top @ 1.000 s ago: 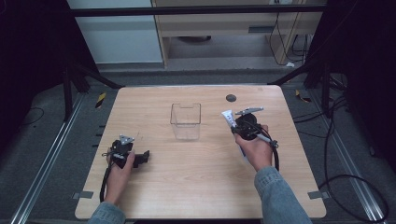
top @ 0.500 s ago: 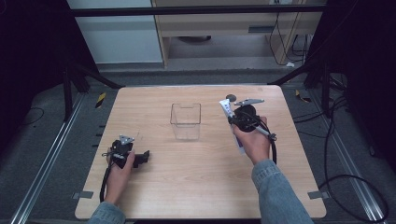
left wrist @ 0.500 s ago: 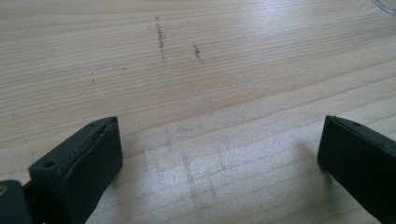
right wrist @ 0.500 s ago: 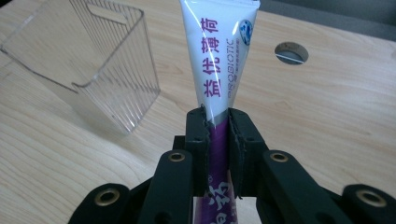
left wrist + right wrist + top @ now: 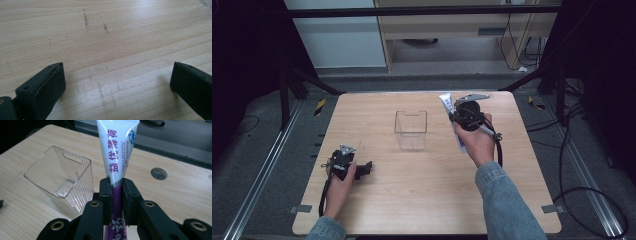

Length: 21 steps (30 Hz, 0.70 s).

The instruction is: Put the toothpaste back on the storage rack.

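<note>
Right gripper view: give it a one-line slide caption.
Right gripper clamps a white-and-purple tube above the wooden table, beside a clear plastic container.

**Three viewpoints on one table**

The table (image 5: pixel 427 200) is seen from above and behind by the high view. The bare wood is viewed closely between the left gripper (image 5: pixel 117 90) jaws. The clear box (image 5: pixel 62 177), left of the right gripper (image 5: pixel 116 192), is shared with the high view.

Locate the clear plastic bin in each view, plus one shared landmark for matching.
High view: clear plastic bin at table centre, left of the right claw.
Left gripper view: a clear rim at the top right corner, maybe the bin; cannot tell.
Right gripper view: bin left of the clamped toothpaste tube.
Shared landmark: the bin itself.
</note>
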Available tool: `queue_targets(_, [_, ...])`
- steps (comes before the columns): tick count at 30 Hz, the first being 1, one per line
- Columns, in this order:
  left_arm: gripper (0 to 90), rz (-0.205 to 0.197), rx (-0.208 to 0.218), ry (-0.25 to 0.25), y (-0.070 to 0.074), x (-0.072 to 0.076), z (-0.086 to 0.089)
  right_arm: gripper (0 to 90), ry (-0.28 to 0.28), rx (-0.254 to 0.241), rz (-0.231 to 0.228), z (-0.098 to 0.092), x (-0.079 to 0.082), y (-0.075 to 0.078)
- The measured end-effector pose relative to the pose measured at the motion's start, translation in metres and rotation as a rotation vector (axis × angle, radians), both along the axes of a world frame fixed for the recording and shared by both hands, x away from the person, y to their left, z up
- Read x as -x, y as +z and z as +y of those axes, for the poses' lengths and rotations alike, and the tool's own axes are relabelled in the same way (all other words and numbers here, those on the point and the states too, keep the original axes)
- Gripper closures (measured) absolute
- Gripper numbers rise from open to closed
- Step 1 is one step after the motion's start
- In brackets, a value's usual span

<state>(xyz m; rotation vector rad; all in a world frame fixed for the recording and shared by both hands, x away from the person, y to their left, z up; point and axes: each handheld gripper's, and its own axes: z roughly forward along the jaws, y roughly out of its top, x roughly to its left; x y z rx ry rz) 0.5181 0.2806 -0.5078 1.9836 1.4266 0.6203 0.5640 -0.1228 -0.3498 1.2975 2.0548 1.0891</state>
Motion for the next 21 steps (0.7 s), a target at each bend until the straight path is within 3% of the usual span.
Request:
queue_targets(13, [0.0,0.000,0.001,0.000,0.000,0.000,0.000,79.5,0.013,-0.031,-0.049,0.016,-0.010,0.020])
queue_targets(21, [0.0,-0.001,0.001,0.001,0.000,0.000,0.000,79.5,0.021,-0.024,-0.072,0.027,-0.020,0.031])
